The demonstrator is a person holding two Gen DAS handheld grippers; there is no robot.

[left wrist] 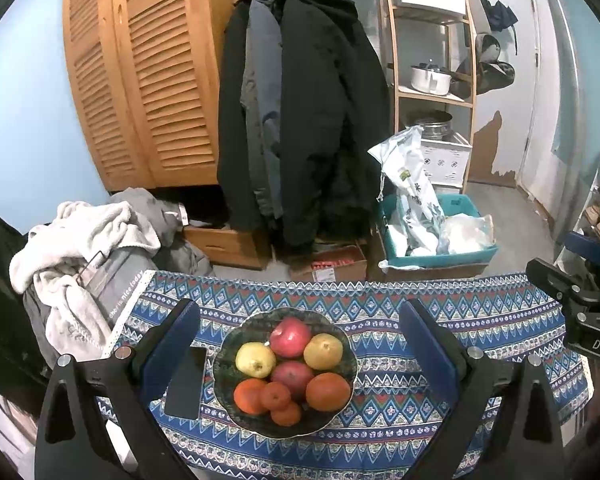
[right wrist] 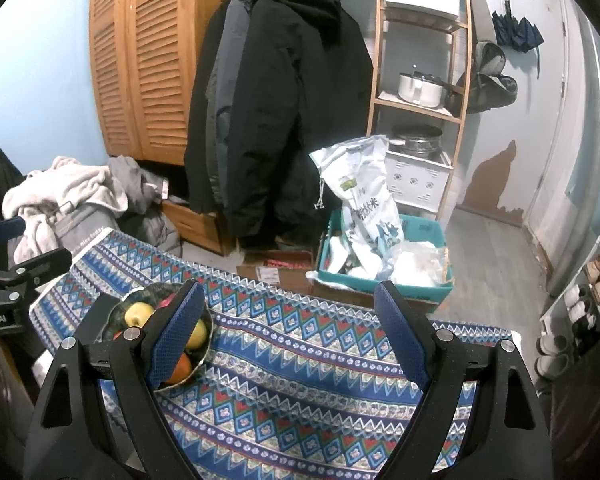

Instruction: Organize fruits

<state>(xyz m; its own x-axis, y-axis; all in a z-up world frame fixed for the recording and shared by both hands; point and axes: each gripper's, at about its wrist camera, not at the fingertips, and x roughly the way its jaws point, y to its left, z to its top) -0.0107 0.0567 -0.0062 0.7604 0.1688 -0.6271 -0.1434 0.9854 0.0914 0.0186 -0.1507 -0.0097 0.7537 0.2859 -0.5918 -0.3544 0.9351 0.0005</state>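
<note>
A dark patterned plate (left wrist: 236, 340) on the blue patterned tablecloth (left wrist: 400, 392) holds two red apples (left wrist: 290, 337), two yellow pears (left wrist: 255, 359) and several oranges (left wrist: 327, 391). My left gripper (left wrist: 300, 320) is open and empty, its fingers either side of the plate, above it. In the right wrist view the plate (right wrist: 140, 294) sits at the left, partly hidden behind the left finger (right wrist: 178, 334). My right gripper (right wrist: 290, 300) is open and empty over the cloth, to the right of the plate.
A black phone (left wrist: 186, 384) lies left of the plate. A pile of clothes (left wrist: 80, 248) sits at the table's left end. Beyond the table's far edge are hanging coats (left wrist: 300, 112), cardboard boxes (left wrist: 332, 266), a teal crate (left wrist: 436, 232) and a shelf unit (left wrist: 432, 60).
</note>
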